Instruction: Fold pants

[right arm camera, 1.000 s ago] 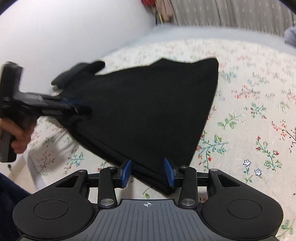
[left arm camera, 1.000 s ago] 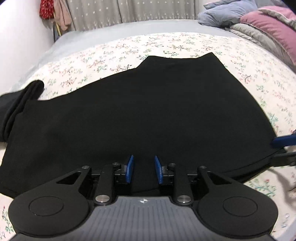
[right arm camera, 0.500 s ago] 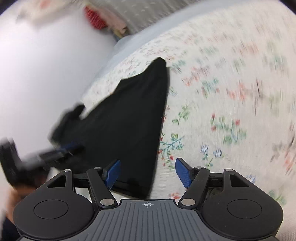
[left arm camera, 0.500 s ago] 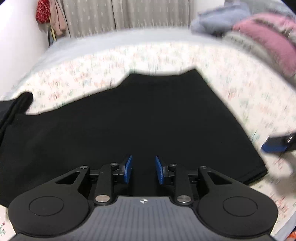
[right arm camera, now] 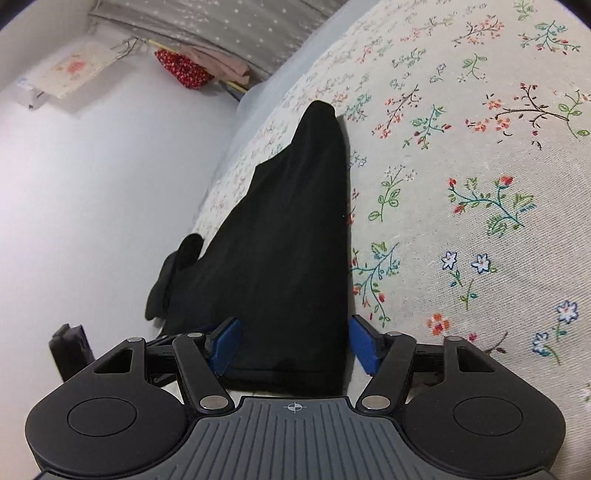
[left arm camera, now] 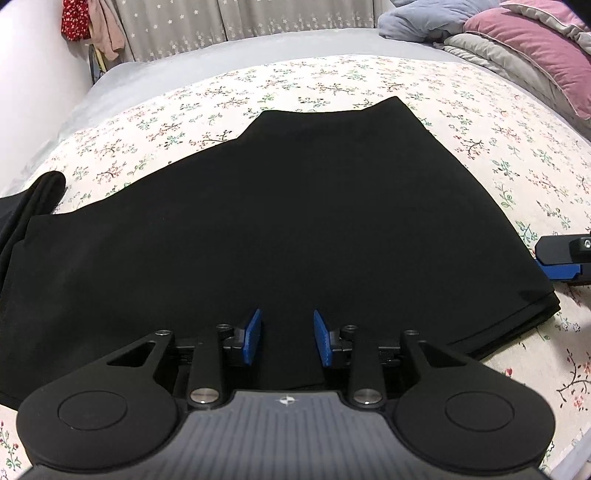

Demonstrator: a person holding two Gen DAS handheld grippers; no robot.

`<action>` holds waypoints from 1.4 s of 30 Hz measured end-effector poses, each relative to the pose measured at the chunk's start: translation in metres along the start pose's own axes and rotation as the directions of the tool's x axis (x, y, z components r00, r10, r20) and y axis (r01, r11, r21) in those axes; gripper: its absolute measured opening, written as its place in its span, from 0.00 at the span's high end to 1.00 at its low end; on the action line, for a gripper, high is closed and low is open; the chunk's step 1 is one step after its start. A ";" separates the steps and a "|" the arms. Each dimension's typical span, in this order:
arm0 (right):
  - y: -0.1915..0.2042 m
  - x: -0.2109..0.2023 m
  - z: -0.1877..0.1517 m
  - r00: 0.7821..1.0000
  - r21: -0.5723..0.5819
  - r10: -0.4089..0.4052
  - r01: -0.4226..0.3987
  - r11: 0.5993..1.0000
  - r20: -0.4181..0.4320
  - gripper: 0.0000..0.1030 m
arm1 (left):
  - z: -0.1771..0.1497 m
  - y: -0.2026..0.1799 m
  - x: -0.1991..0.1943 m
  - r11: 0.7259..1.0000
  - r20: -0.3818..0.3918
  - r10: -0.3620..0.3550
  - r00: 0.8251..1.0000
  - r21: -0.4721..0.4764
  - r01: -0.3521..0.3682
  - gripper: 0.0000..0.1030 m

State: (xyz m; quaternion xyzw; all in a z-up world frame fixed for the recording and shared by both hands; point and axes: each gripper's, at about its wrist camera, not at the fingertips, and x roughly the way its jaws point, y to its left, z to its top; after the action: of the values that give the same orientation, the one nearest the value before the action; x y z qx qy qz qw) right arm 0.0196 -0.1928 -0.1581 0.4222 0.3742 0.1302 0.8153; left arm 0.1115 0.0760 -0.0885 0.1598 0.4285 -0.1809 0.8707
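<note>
Left wrist view: the black fabric pants (left arm camera: 280,221) lie flat and already doubled on the floral-print bedsheet (left arm camera: 480,140), waistband end far away, a bunched dark end (left arm camera: 33,206) trailing off at the left.
Left gripper (left arm camera: 284,341): hovering over the near long edge of the pants; its blue pads (left arm camera: 253,341) stand partly apart with cloth lying under the gap, and nothing looks pinched.
Right wrist view: the right gripper (right arm camera: 293,347) sits at the corner of the stacked layers, rolled sideways against the bed.
Right jaws: they have just been closing a little, yet are spread wide; the corner lies between the pads, which do not appear to press on it.
Right gripper seen from the left: its blue tip (left arm camera: 561,254) shows at the right frame edge, just beside the pants' side edge.
Step in hand: probably taking hold of the near hem to carry the next fold over.
Risk, partial grab: the corner shows several stacked layers (left arm camera: 517,321); a bite that closes on only the top one would peel the earlier fold open.
Risk, uneven lift: one hand gripping before the other would drag the cloth askew across the sheet.
Risk, loose end: the bunched left end could pull along and wrinkle the fold.
Background: grey starred curtain (left arm camera: 258,18) and piled pink and grey bedding (left arm camera: 517,48), well apart from the work.
</note>
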 end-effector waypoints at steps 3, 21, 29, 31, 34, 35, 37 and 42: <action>-0.002 0.004 -0.001 1.000 0.019 0.014 -0.014 1.000 0.016 0.45 | 0.001 0.003 0.001 1.000 -0.006 -0.009 1.000 -0.015 0.009 0.54; 0.008 0.018 -0.011 0.995 0.008 -0.100 0.100 0.995 0.022 0.90 | 0.051 -0.016 -0.012 0.994 0.077 -0.082 0.994 -0.068 0.087 0.45; 0.002 0.018 -0.016 0.997 -0.020 -0.071 0.071 0.997 0.034 0.91 | 0.109 -0.116 0.035 0.999 0.055 -0.026 0.998 0.027 0.025 0.27; 0.003 0.017 -0.017 0.997 -0.035 -0.068 0.069 0.997 0.037 0.91 | 0.120 -0.135 0.054 0.998 0.020 0.032 0.999 0.059 -0.033 0.27; 0.001 0.017 -0.015 0.998 -0.022 -0.060 0.060 0.998 0.023 0.92 | 0.130 -0.164 0.073 0.978 0.030 0.139 0.990 0.152 -0.142 0.24; 0.000 0.017 -0.015 0.998 -0.020 -0.058 0.058 0.998 0.021 0.92 | 0.134 -0.171 0.077 0.969 0.037 0.169 0.985 0.179 -0.173 0.19; 0.001 0.018 -0.015 0.998 -0.022 -0.057 0.057 0.998 0.017 0.92 | 0.141 -0.181 0.090 0.950 0.022 0.238 0.971 0.205 -0.237 0.18; 0.001 0.018 -0.012 0.998 -0.025 -0.057 0.057 0.998 0.003 0.92 | 0.152 -0.188 0.104 0.918 0.032 0.323 0.946 0.233 -0.322 0.19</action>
State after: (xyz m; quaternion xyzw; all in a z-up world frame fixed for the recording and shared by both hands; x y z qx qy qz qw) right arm 0.0230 -0.1754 -0.1706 0.4013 0.3835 0.1112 0.8243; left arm 0.1906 -0.1742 -0.1071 0.3306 0.3751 -0.0838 0.8620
